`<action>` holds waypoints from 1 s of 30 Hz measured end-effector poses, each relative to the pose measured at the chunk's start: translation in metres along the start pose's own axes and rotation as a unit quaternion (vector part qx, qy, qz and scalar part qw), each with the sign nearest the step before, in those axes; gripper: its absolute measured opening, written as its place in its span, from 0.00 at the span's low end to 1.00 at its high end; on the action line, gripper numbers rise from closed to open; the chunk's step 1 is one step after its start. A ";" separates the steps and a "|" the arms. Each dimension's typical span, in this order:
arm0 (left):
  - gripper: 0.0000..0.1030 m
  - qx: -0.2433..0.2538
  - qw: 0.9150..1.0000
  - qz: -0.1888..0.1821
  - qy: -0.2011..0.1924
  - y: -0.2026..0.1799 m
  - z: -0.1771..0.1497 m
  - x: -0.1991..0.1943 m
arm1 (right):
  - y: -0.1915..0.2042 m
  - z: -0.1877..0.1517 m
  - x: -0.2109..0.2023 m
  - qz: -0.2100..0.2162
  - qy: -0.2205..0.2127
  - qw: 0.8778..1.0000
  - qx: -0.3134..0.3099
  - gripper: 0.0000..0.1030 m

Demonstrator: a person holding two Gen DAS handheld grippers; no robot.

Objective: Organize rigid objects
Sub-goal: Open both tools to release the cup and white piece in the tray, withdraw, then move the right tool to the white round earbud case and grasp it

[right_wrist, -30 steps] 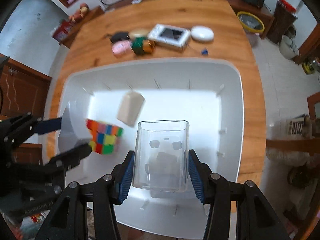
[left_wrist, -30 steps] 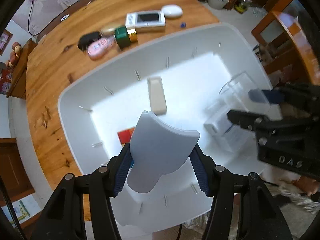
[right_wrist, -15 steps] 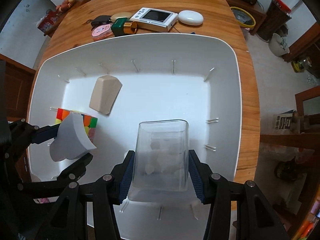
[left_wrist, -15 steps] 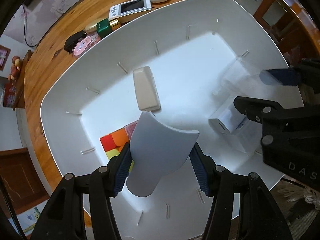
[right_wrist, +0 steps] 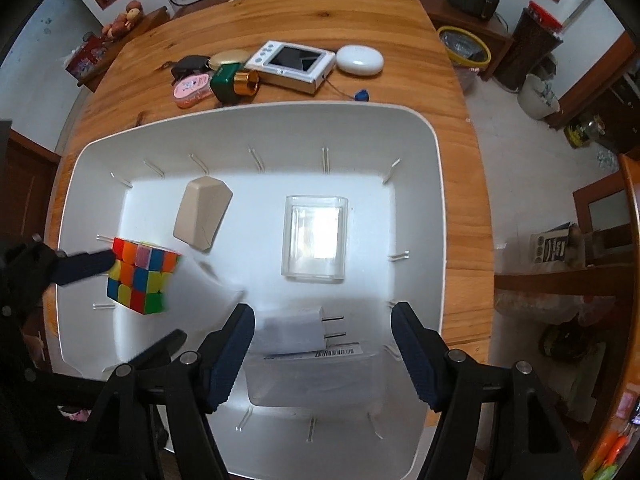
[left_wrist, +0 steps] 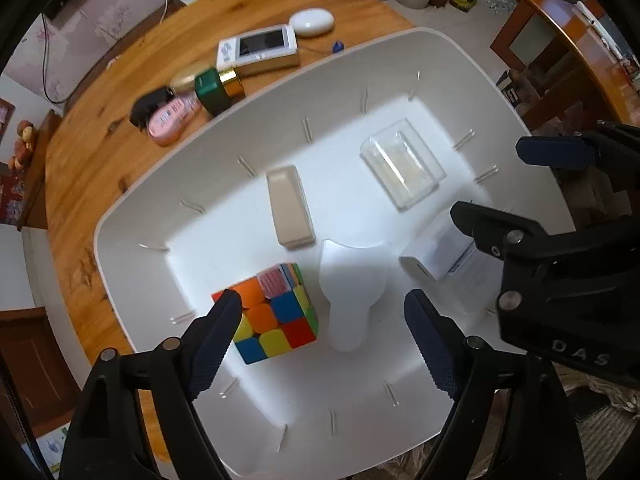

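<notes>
A white bin (left_wrist: 120,216) on a wooden table holds a coloured puzzle cube (left_wrist: 276,312), a beige block (left_wrist: 290,212), a clear plastic box (left_wrist: 402,168), a white charger (left_wrist: 432,260) and a white fan-shaped piece (left_wrist: 352,292). My left gripper (left_wrist: 324,340) is above the cube and the fan-shaped piece; its jaws are opening and the pads touch nothing. My right gripper (right_wrist: 324,356) hangs over the charger (right_wrist: 304,326); its jaws are opening too. The clear box (right_wrist: 314,238) lies free on the bin floor beyond them. The right gripper (left_wrist: 524,186) also shows in the left wrist view.
On the table behind the bin lie a white handheld device (right_wrist: 292,62), a white oval case (right_wrist: 360,60), a green and gold bottle (right_wrist: 234,82), a pink case (right_wrist: 192,90) and a black item (right_wrist: 188,65). A clear bag with a barcode (right_wrist: 312,376) lies under the charger. Chairs and floor clutter are at the right.
Both grippers have let go: the fan-shaped piece left the left jaws and the clear box left the right jaws, and both now rest in the bin. Both pairs of jaws have spread apart.
</notes>
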State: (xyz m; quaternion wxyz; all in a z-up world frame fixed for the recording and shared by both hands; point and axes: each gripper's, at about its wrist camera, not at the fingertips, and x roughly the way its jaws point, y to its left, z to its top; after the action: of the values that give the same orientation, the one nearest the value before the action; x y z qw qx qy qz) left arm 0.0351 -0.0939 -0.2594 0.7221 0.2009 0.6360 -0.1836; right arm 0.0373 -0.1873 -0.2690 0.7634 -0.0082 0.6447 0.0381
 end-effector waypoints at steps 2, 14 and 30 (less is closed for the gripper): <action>0.83 -0.002 1.000 0.001 -0.006 0.000 0.001 -0.005 | 0.002 0.001 -0.004 -0.006 -0.009 1.000 -0.004 0.70; 0.83 -0.014 0.999 0.006 -0.029 0.006 -0.002 -0.027 | 0.004 -0.002 -0.018 -0.013 -0.030 0.999 -0.005 0.70; 0.83 -0.075 0.991 0.037 -0.106 0.058 0.008 -0.088 | -0.009 0.009 -0.059 0.012 -0.089 0.996 0.027 0.70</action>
State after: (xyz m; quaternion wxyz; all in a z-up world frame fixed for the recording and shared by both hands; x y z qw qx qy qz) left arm 0.0612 -0.0473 -0.1676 0.8044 0.1494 0.5603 -0.1289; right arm 0.0371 -0.1987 -0.2101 0.8172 0.0236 0.5751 0.0300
